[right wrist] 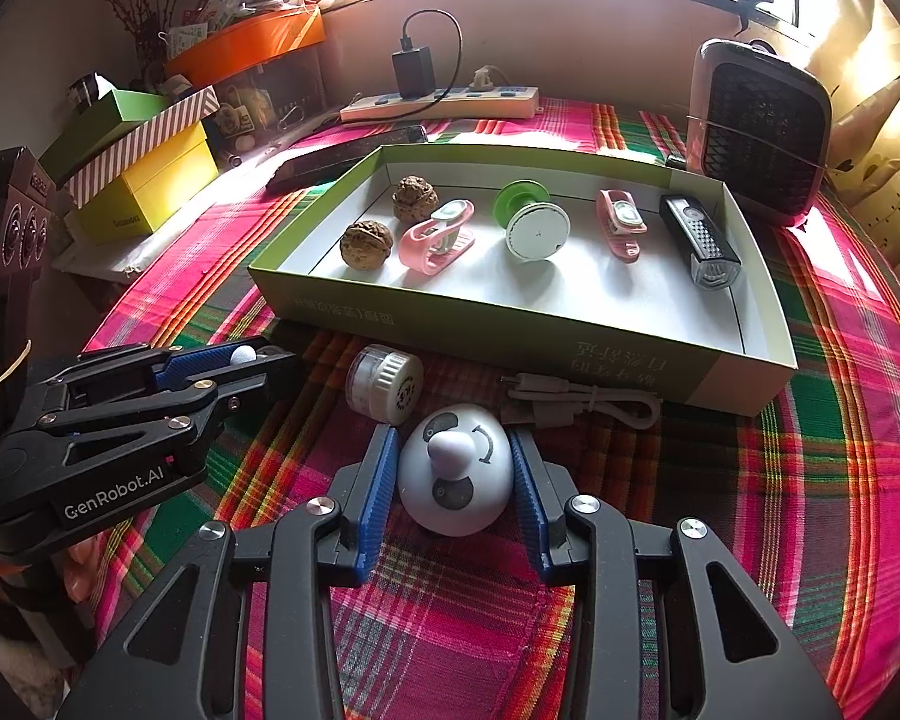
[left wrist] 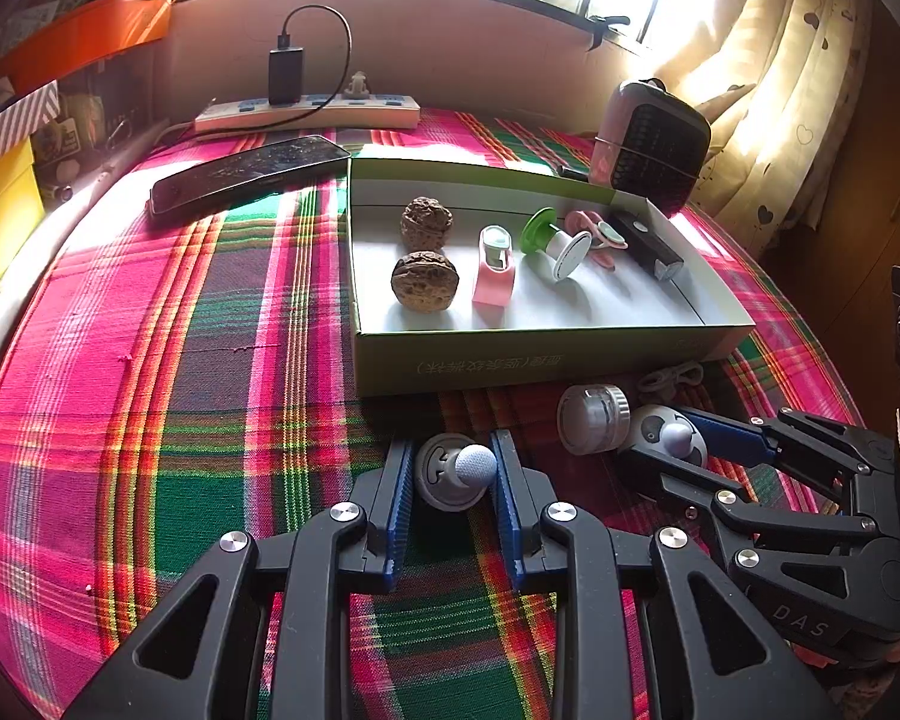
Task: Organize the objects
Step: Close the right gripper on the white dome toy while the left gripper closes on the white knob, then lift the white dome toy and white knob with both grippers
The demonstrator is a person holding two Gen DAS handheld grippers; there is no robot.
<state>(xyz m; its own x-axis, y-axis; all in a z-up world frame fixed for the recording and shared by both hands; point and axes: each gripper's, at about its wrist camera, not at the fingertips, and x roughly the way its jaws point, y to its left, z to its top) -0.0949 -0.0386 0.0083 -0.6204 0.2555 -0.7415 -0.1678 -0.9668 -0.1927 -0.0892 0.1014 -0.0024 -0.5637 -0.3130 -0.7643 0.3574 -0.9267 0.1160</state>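
Observation:
A green-sided box (left wrist: 510, 354) (right wrist: 510, 336) holds two walnuts (left wrist: 424, 282), two pink clips (left wrist: 494, 267), a green-and-white spool (left wrist: 561, 243) and a black light (right wrist: 699, 240). My left gripper (left wrist: 455, 468) is shut on a small grey dome toy with a round white knob (left wrist: 453, 471), on the cloth in front of the box. My right gripper (right wrist: 455, 468) has its blue pads against a white panda-faced dome toy (right wrist: 456, 468), also on the cloth. A clear-and-white round jar (left wrist: 594, 420) (right wrist: 384, 381) lies on its side between the two grippers.
A white cable (right wrist: 582, 399) lies against the box's near wall. A phone (left wrist: 249, 171), power strip (left wrist: 309, 111) with charger, and small heater (right wrist: 759, 132) stand behind the box. Stacked coloured boxes (right wrist: 144, 174) line the left side on the plaid cloth.

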